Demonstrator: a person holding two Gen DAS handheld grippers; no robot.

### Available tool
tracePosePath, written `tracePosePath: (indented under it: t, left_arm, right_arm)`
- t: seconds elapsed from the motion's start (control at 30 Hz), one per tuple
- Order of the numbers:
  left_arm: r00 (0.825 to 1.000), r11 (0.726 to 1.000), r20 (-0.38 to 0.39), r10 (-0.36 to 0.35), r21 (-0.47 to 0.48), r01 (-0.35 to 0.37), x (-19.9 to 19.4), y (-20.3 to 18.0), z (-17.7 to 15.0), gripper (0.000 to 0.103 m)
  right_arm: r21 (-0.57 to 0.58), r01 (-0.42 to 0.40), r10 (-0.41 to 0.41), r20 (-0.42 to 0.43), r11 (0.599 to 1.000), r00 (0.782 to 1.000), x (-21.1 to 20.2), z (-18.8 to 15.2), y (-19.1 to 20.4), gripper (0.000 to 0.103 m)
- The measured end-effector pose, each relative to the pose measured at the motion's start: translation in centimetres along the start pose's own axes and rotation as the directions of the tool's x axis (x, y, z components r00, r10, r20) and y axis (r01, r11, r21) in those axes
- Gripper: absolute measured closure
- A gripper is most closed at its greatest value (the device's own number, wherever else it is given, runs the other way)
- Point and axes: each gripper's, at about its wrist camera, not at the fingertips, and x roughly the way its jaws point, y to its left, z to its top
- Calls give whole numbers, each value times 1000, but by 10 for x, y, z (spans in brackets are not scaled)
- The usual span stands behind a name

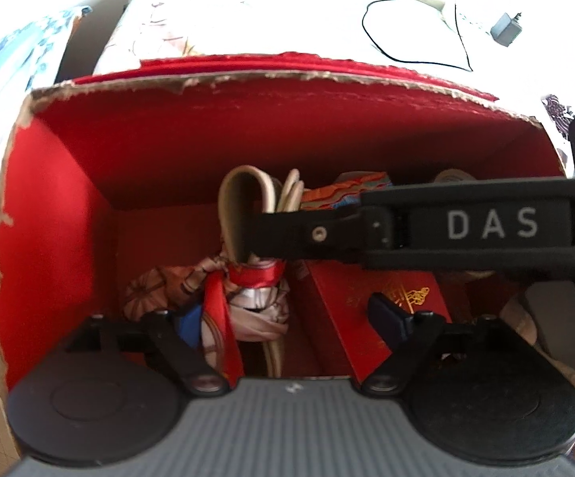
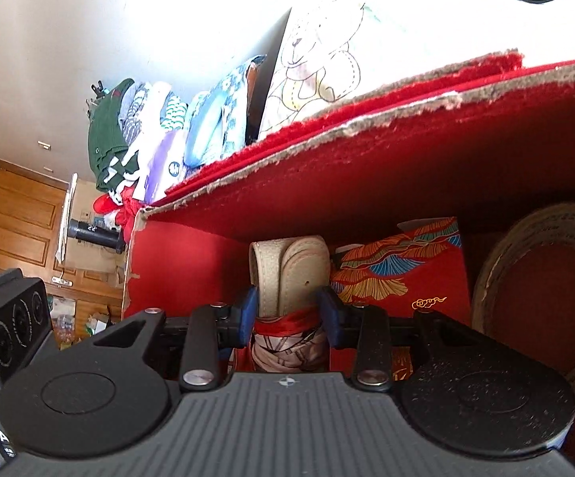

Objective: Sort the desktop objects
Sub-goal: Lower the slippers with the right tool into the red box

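A beige strap [image 2: 287, 266], folded into a loop and tied with a red and white patterned scarf [image 1: 255, 294], stands inside a red cardboard box [image 1: 247, 131]. My right gripper [image 2: 288, 314] is shut on the strap, one blue pad pressed on each side of the loop just above the scarf. In the left wrist view that gripper [image 1: 255, 234] reaches in from the right at the loop. My left gripper [image 1: 289, 320] hangs open and wide over the scarf bundle, touching nothing I can see.
Inside the box are also a red packet with gold print [image 1: 386, 298], a red carton with a colourful leaf pattern [image 2: 402, 266] and a tape roll [image 2: 537, 278]. A charger [image 1: 506, 30] with black cable lies on the white table behind. A hand [image 1: 533, 318] shows at right.
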Motion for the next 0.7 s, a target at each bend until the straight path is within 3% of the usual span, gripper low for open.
tracePosePath:
  t: [0.7]
  left_arm:
    - [1000,999,0,29,-16,-29,-1,1,3,11]
  right_arm:
    - [0,1,-1,43,1000,999,1,3,2,63]
